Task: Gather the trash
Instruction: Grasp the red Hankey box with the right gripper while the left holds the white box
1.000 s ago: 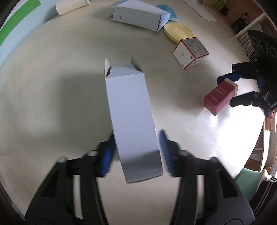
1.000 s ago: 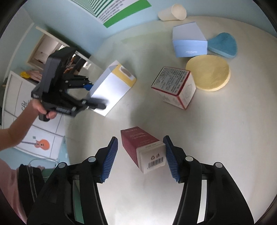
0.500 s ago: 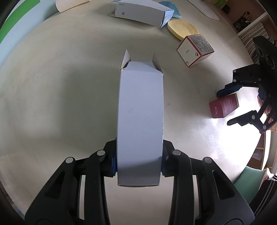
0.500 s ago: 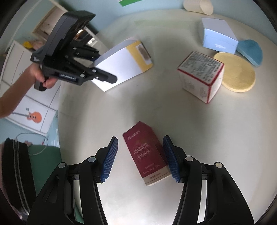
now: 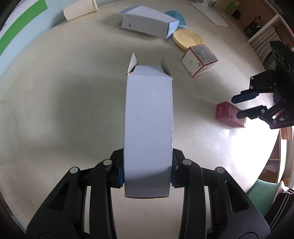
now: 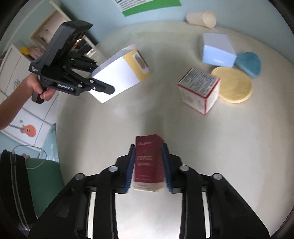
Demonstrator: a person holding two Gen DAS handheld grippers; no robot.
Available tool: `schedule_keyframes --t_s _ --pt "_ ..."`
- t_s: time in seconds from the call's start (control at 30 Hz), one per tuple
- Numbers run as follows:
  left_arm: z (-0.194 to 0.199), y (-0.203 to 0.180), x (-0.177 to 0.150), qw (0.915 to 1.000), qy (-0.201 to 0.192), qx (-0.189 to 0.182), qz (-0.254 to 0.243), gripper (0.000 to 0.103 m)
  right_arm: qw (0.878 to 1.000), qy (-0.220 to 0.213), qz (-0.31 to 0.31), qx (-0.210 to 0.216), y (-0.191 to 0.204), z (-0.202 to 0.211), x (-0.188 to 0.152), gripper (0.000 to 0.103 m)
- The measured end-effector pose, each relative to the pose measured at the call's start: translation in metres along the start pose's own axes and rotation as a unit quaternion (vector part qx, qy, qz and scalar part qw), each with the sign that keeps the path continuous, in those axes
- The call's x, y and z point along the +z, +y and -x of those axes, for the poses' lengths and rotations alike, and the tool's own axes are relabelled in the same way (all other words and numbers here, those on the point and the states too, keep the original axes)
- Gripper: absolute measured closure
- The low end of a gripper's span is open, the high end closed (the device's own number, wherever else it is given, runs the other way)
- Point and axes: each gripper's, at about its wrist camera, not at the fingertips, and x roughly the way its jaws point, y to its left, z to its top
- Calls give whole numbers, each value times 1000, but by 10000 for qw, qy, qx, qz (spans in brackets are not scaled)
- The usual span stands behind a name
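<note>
Left gripper (image 5: 147, 176) gripped a light, crushable white carton (image 5: 148, 128) by its sides; right gripper (image 6: 148, 167) jaws had just closed around the red box (image 6: 148, 161).

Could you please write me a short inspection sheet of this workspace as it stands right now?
Surface: round cream table, glare patch at one edge.
Job's things: tall white carton with open flaps, lifted; maroon box; red-edged white cube box; pale blue box; paper cup on its side.
Clutter: yellow round pad; blue pad.
Grippers: left gripper clamped on the white carton; right gripper, jaws just closing, pads against the maroon box.
Cables: thin cord beside the table.
Surroundings: bookshelf, green-bordered poster, a hand.
</note>
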Motion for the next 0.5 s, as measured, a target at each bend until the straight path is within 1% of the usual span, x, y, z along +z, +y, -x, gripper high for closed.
schedule_keyframes --t_s 0.1,0.13,0.2,0.23,0.27,0.3,0.33,0.4,0.5 --pt "3 -4 -3 10000 -27 -6 -61 71 9999 29 -86 -141 0 1 -9 81" --pt "3 -5 -4 10000 -27 14 -93 71 9997 31 -127 -196 3 -1 -13 79" --pt "2 -7 -7 9999 -23 30 -125 71 9994 -28 -251 -252 6 -2 -19 78" --pt "1 -8 -8 9999 -13 10 -123 71 9990 -96 -338 -293 6 -1 -20 73" --pt "6 -9 -7 9999 -7 4 -121 71 9985 -155 -427 -305 6 -2 -21 66" --pt "5 -8 -8 9999 3 -7 -125 71 9982 -206 -484 -292 5 0 -22 53" --pt "5 -8 -9 9999 17 -16 -133 71 9978 -275 -523 -292 7 2 -24 49" --pt "2 -9 -12 9999 43 -8 -149 71 9976 -316 -556 -249 8 4 -25 49" --pt "1 -8 -16 9999 70 -6 -146 71 9978 -260 -488 -362 16 -2 -23 49"
